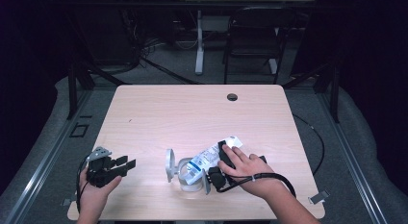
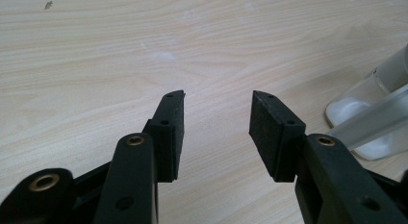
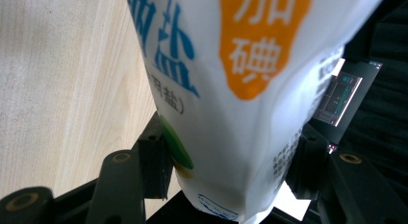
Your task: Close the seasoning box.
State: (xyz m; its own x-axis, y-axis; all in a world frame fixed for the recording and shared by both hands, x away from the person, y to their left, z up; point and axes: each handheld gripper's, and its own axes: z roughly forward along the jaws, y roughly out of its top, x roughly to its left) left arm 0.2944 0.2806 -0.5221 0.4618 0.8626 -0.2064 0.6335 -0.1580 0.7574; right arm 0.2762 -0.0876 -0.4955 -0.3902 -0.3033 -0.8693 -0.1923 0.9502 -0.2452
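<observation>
A white salt bag [image 1: 207, 159] with blue and orange print lies tilted, its lower end resting in a clear jar [image 1: 185, 180] whose round lid [image 1: 169, 165] stands flipped open. My right gripper [image 1: 226, 154] is shut on the bag's upper end. In the right gripper view both pads press the bag [image 3: 240, 65] between them, my right gripper [image 3: 231, 154] clamped on its near end. My left gripper [image 1: 126, 164] rests at the table's front left, open and holding nothing. In the left gripper view its jaws [image 2: 216, 116] gape over bare wood, with the jar [image 2: 365, 118] off to the right.
The wooden table [image 1: 192, 113] has a cable hole [image 1: 232, 96] near its far edge. Beyond it stand a dark folding chair [image 1: 252, 36] and a white desk leg [image 1: 198, 46]. A black cable [image 1: 269, 177] trails from my right gripper.
</observation>
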